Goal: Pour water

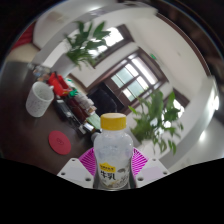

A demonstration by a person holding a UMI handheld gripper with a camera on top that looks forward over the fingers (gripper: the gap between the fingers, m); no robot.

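Gripper view: the gripper (113, 163) pinches a bottle (113, 150) with a yellow cap between its pink pads (89, 162), which press on both sides. The view is tilted, so the bottle seems lifted. A white cup (39, 98) stands well apart on the table (30, 135). I judge the carrying step is in hand; next the bottle must come over the cup and tilt

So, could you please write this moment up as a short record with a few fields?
held item: bottle, yellow cap, pale label, upright
gripper: gripper, both pink pads pressing the bottle's sides
target vessel: white cup, beyond the fingers, apart from the bottle
nearby: pink round item on the dark table, red items next to the cup
background: leafy plants, window
pouring: not yet begun
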